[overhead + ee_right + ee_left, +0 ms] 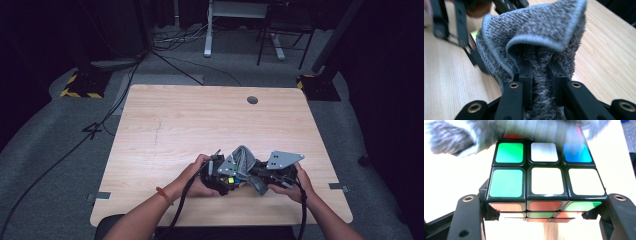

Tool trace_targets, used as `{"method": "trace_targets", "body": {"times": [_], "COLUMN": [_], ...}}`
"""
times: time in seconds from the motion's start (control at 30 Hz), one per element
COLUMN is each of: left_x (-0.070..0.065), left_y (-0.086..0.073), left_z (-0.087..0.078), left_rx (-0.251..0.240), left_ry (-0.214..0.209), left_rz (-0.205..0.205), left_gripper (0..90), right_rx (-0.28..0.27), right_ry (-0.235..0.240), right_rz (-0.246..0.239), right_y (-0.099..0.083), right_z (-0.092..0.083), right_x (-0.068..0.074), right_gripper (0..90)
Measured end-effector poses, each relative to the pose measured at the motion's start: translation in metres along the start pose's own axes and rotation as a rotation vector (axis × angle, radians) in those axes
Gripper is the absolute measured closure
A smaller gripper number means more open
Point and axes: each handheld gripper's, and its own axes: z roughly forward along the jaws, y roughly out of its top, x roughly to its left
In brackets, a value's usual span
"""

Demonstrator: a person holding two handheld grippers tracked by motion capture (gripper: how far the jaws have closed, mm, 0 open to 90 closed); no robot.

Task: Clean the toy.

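Pale wood table, grey carpet — cables

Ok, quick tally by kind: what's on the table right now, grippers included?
Puzzle cube, clamped in the left gripper: 1
Grey cloth, pinched in the right gripper: 1
Handheld grippers: 2
Total: 4

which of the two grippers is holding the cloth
The right gripper: its jaws are shut on the grey cloth. The left gripper grips the puzzle cube instead.
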Motion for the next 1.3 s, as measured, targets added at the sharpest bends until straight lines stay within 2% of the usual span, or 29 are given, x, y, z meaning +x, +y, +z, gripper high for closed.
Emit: {"method": "trace_targets", "body": {"times": [0.13,0.2,0.37,0.43,0.6,0.67,0.7,0.77,0.8,0.9,1.0,1.17,1.3], "left_x": [0.002,0.003,0.005,0.004,0.001,-0.002,-0.003,-0.008,-0.009,-0.010,-0.011,-0.013,-0.013], "left_y": [0.000,0.000,-0.004,-0.004,-0.002,0.000,0.001,0.005,0.007,0.008,0.008,0.005,0.002], "left_z": [-0.010,-0.011,-0.008,-0.006,0.002,0.007,0.008,0.011,0.011,0.012,0.013,0.012,0.010], "left_rx": [-0.044,-0.043,-0.016,-0.002,0.036,0.053,0.055,0.054,0.057,0.042,0.037,0.040,0.054], "left_ry": [0.010,0.016,0.029,0.037,0.036,0.031,0.027,0.019,0.022,0.006,0.003,0.002,-0.002], "left_rz": [-0.010,-0.016,-0.011,-0.006,0.010,0.019,0.024,0.043,0.050,0.036,0.024,0.017,0.025], "left_gripper": [33.7,33.7,33.7,33.7,33.7,33.7,33.7,33.7,33.7,33.7,33.7,33.7,33.7], "right_rx": [0.022,0.025,-0.001,-0.027,-0.053,-0.080,-0.077,-0.066,-0.071,-0.085,-0.088,-0.071,-0.053], "right_ry": [0.031,0.057,0.091,0.104,0.108,0.143,0.148,0.142,0.145,0.142,0.113,0.059,0.045], "right_rz": [0.002,-0.003,-0.006,-0.012,-0.029,-0.019,-0.029,-0.059,-0.058,-0.051,-0.054,-0.055,-0.039], "right_y": [-0.007,-0.009,-0.008,-0.007,0.001,0.004,0.007,0.011,0.012,0.015,0.018,0.017,0.011], "right_z": [0.005,0.006,0.002,-0.001,-0.005,-0.006,-0.006,-0.003,-0.002,0.000,0.002,0.005,0.005], "right_x": [0.000,0.002,0.005,0.007,0.011,0.014,0.017,0.022,0.024,0.024,0.025,0.020,0.013], "right_gripper": [76.0,76.0,76.1,76.1,76.2,76.3,76.3,76.1,76.0,75.9,75.8,76.1,76.3]}}
